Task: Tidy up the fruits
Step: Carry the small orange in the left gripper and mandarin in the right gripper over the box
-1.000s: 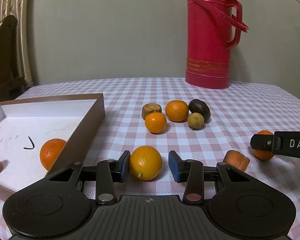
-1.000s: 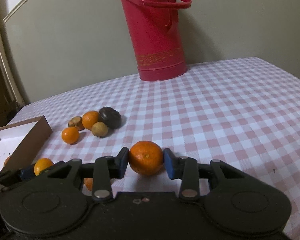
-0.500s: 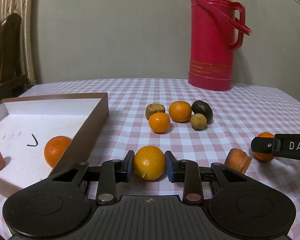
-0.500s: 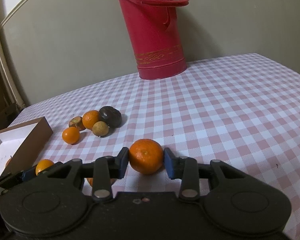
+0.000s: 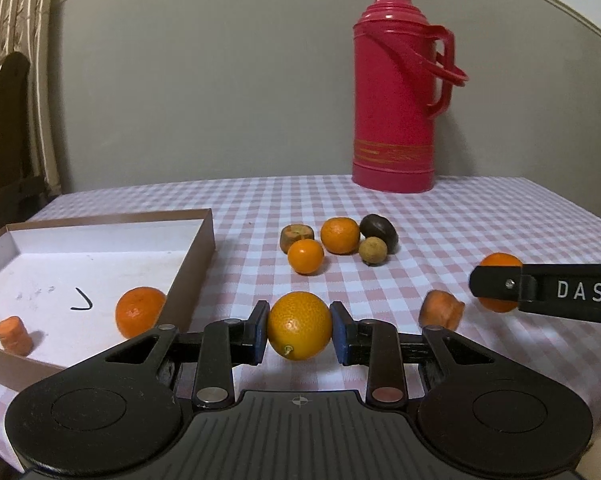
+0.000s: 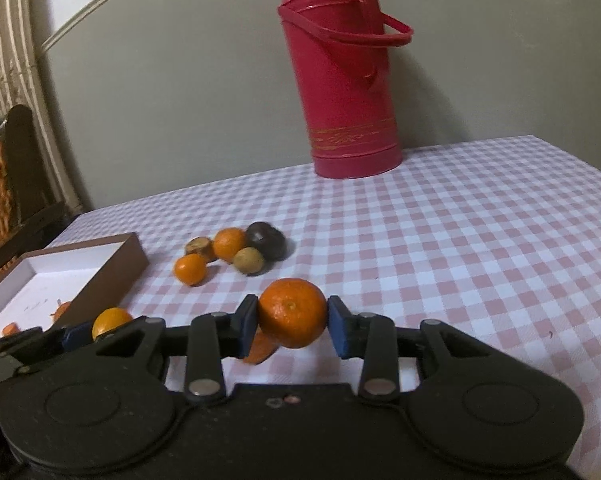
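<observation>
My left gripper [image 5: 299, 330] is shut on a yellow-orange citrus fruit [image 5: 299, 325] and holds it above the cloth, right of the brown box [image 5: 196, 256]. My right gripper [image 6: 293, 318] is shut on a mandarin [image 6: 293, 312] and holds it lifted off the table; it also shows in the left wrist view [image 5: 500, 264] behind the right finger. The box holds a mandarin [image 5: 139, 311] and a carrot piece [image 5: 14, 332]. A cluster of several small fruits [image 5: 338, 240] lies mid-table. A carrot chunk [image 5: 440, 313] lies between the grippers.
A tall red thermos [image 5: 396, 92] stands at the back of the checked tablecloth [image 6: 480, 240]. A dark wooden chair [image 5: 4, 140] stands at the left beyond the table edge. The wall is close behind.
The left jaws closed on the yellow-orange fruit and lifted it. The right gripper rose with its mandarin. Both views now look from higher up.
</observation>
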Motion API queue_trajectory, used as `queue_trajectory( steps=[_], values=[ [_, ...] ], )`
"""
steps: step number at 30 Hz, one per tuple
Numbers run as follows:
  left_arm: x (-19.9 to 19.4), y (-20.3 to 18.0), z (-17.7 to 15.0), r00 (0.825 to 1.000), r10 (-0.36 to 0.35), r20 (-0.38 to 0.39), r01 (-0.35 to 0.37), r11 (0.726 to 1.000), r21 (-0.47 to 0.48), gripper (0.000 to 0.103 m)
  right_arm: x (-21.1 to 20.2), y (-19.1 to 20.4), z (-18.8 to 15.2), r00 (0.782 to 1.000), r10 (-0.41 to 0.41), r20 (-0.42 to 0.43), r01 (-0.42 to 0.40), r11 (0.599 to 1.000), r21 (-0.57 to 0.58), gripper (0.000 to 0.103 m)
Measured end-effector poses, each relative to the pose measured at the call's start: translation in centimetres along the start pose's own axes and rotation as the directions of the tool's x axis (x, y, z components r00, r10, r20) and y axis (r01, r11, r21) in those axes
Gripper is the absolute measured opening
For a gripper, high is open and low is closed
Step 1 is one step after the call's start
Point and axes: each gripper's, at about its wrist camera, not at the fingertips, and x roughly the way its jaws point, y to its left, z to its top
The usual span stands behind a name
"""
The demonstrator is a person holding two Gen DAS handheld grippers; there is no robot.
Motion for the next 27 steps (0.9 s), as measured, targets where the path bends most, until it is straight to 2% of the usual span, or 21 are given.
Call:
queue_trajectory(
  steps=[14,27],
  values=[
    [-3.8,3.2,-0.1,0.999,-0.011,0.039,0.011,1.0,-0.001,0.033,-2.3,3.9,-1.2,0.996,0.09,0.011,-0.089,0.994,-0.061,0.028],
    [-6.0,7.9,-0.1,0.995,0.064,0.078,-0.06,0.996,-0.059,0.033,-2.7,9.0,-1.6,0.976,0.219,0.018,-0.215,0.968,-0.128,0.028]
  ],
)
